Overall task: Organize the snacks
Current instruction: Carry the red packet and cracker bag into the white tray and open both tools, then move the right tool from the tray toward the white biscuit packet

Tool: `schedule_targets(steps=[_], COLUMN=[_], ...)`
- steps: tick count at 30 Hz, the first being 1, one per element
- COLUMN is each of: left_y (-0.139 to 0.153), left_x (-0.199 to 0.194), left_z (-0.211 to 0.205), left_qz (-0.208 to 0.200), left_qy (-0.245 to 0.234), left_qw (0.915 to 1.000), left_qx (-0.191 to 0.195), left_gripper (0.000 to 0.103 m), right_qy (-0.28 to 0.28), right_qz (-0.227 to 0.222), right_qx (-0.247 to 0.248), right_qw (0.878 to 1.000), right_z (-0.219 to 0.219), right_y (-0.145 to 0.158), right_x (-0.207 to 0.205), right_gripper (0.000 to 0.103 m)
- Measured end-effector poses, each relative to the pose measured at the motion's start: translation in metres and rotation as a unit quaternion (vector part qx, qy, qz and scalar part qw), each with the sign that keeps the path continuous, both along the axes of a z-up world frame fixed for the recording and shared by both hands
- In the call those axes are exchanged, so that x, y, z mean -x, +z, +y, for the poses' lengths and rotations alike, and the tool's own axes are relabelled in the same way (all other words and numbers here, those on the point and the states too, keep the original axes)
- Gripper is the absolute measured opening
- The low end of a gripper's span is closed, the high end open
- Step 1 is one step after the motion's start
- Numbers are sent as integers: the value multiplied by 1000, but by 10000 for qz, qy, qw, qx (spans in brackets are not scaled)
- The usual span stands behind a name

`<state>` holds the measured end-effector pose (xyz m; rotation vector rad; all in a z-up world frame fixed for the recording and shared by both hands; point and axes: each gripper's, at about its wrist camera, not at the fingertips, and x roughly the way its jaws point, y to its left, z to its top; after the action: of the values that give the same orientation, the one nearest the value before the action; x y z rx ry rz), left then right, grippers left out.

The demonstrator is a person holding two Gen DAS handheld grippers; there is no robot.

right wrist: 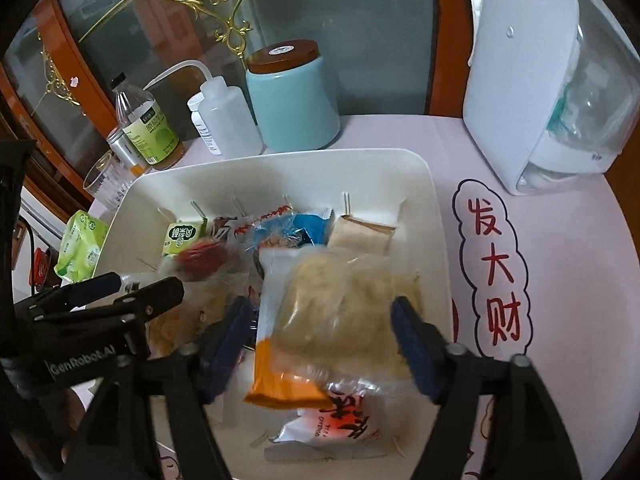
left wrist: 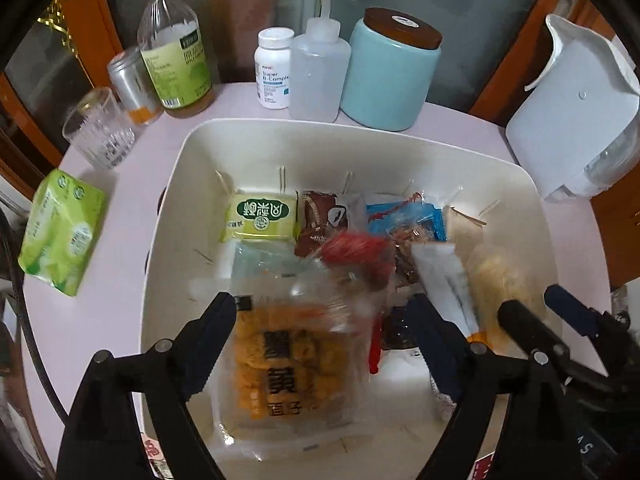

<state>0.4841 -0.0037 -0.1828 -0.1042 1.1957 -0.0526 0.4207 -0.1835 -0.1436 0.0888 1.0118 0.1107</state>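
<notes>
A white tub [left wrist: 280,136] on the pink tabletop holds several snack packets: a green one [left wrist: 262,216], a brown one [left wrist: 320,216] and a blue one [left wrist: 408,216] along the far side. My left gripper [left wrist: 320,308] hangs open over the tub. A clear packet of orange snacks [left wrist: 280,356], blurred, lies between its fingers without being pressed. In the right wrist view my right gripper [right wrist: 320,308] is open around a pale bag of light-coloured snacks [right wrist: 340,308] with an orange end, which rests on a red-and-white packet [right wrist: 344,424]. The two grippers are side by side.
Behind the tub stand a glass [left wrist: 98,132], a metal tin [left wrist: 132,80], a green-labelled bottle [left wrist: 176,52], a white pill bottle [left wrist: 274,68], a squeeze bottle [left wrist: 318,68] and a teal jar [left wrist: 390,72]. A white jug [left wrist: 576,120] is at the right, a green tissue pack [left wrist: 60,232] at the left.
</notes>
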Motion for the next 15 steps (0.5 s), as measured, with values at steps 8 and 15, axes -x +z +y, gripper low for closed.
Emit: schedule_targets(steps=[8,15], left_y=[0,7], left_x=[8,27], left_z=[1,0], left_qz=[-24,-32], left_qy=[-29,-28], left_qw=[9998,9995], left_qx=[-199,-311], left_gripper=[101,101], right_qy=[-21,15], right_qz=[-7,-20], right_qx=[-23,20], right_qw=[10000,10000], right_z=[-4,-4], right_y=[2,10], right_x=[5,22], right_gripper=[79,79])
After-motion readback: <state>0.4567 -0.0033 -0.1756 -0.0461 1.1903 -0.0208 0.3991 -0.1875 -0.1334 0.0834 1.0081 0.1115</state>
